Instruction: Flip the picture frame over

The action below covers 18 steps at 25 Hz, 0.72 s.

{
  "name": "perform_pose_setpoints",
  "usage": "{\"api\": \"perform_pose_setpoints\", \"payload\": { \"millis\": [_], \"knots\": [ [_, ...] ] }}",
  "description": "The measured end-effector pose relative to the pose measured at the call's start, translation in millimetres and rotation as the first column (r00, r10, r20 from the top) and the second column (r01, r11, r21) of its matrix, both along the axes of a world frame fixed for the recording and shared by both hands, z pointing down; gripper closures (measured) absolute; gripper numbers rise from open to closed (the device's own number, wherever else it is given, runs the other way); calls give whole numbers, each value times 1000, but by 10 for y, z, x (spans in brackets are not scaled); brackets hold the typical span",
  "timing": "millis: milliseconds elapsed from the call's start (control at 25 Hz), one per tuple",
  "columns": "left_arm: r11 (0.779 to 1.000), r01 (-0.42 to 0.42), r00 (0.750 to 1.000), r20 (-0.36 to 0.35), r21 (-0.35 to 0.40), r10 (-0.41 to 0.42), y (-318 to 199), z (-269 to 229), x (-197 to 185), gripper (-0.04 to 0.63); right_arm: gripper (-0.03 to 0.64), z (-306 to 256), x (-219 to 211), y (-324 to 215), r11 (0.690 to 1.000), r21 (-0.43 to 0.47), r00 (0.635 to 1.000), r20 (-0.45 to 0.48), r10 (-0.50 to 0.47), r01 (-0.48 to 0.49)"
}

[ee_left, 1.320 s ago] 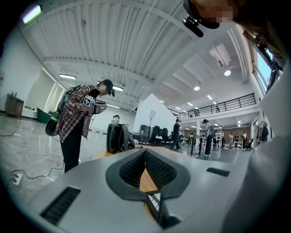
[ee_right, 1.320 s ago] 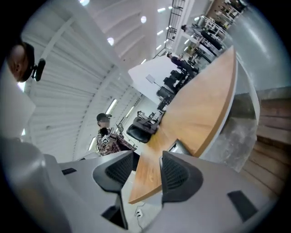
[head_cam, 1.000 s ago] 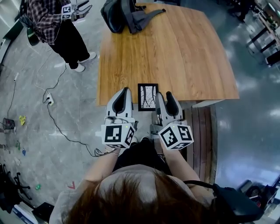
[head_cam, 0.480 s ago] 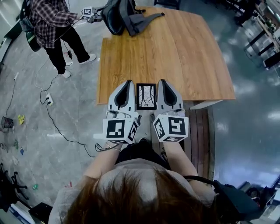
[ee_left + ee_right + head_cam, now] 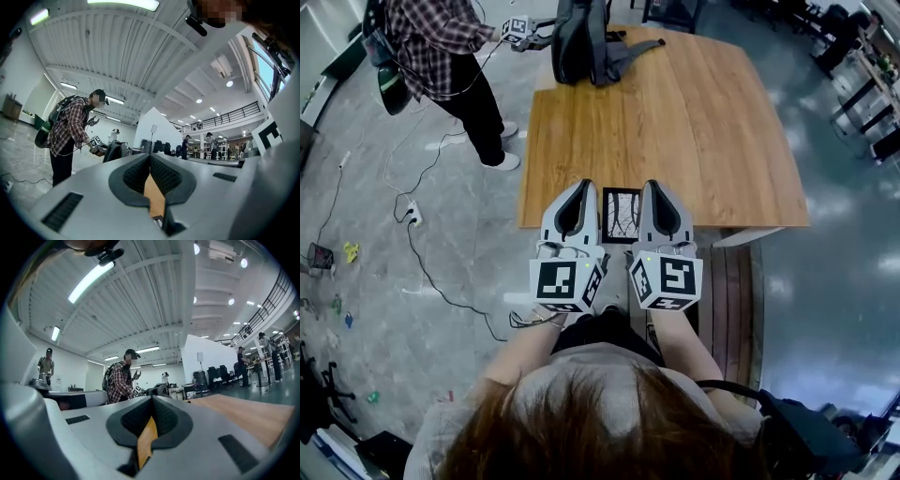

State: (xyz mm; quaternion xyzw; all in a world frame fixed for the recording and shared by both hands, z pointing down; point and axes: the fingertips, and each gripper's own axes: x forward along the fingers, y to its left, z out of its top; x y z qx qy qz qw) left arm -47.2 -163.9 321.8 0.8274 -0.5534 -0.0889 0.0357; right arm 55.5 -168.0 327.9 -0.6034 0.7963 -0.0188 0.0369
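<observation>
Left gripper (image 5: 580, 187): lower centre of frame, jaws pressed together, nothing between them.
Right gripper (image 5: 653, 186): alongside it to the right, jaws likewise pressed together, empty.
Picture frame (image 5: 621, 216): flat on the table at its near edge, image side up, seen between the two grippers.
Table (image 5: 712, 122): wooden, centre of frame.
Backpack (image 5: 581, 42): dark, on the table's far edge, top centre.
Person (image 5: 441, 42): plaid shirt, standing on the floor, upper left.
</observation>
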Motion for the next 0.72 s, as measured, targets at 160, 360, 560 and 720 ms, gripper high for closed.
{"api": "perform_pose_setpoints", "payload": {
  "millis": [160, 360, 560, 720],
  "knots": [
    [1000, -11, 1000, -4, 9, 11, -3, -22, 19, 588, 601, -2, -27, 3, 1000, -8, 1000, 24, -7, 7],
    [1000, -20, 1000, -3, 15, 20, -32, -78, 68, 588, 601, -44, -61, -7, 1000, -4, 999, 26, -28, 28],
    [1000, -20, 1000, -6, 23, 21, -62, -115, 86, 588, 601, -90, -74, -25, 999, 2, 998, 39, -40, 40],
    [1000, -22, 1000, -12, 19, 22, -56, -95, 20, 588, 601, -76, -154, -25, 999, -4, 998, 43, -46, 46]
  ]
}}
